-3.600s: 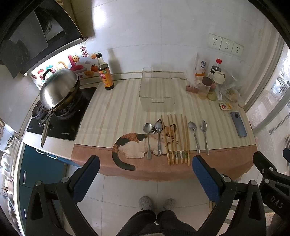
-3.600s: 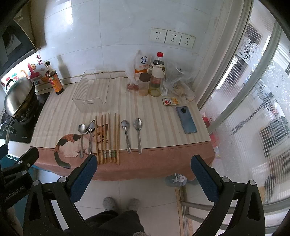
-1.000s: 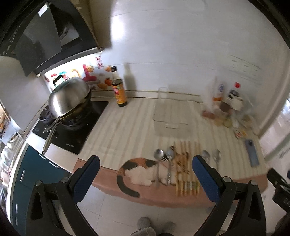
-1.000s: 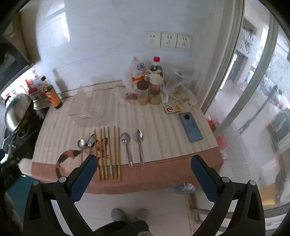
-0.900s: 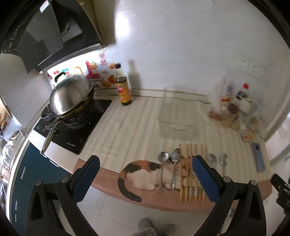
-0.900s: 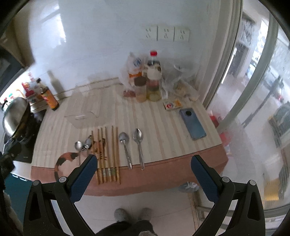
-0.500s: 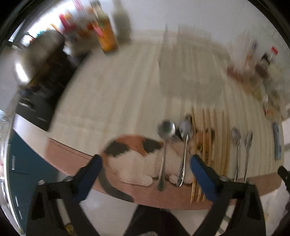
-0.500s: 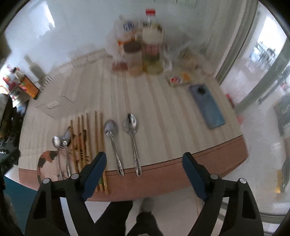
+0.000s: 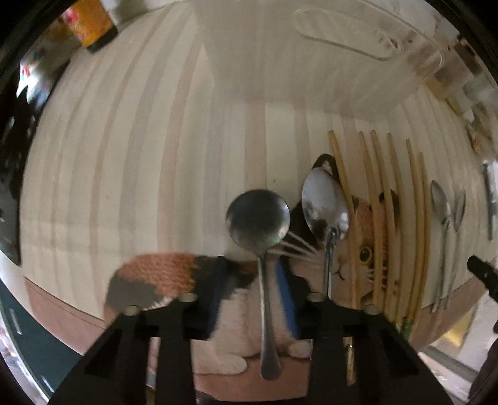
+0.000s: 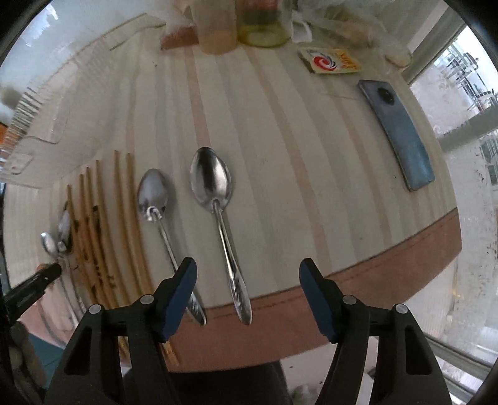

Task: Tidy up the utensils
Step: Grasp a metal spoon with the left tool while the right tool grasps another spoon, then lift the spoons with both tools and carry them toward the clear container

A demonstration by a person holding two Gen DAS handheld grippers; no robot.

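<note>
In the left wrist view my left gripper is low over the striped cloth, its blue pads either side of the handle of a round-bowled spoon, half closed and blurred. An oval spoon lies just right of it, then several wooden chopsticks and two more spoons. In the right wrist view my right gripper is open above the handle of the rightmost spoon; another spoon lies to its left, beside the chopsticks.
A clear plastic tray stands at the back of the counter, also seen in the right wrist view. A blue phone, a small packet and jars are at the back right. The counter's front edge is close.
Both grippers have dropped from high above the floor down to the counter. The left one has closed in around the round spoon's handle; the right one has narrowed over the rightmost spoon.
</note>
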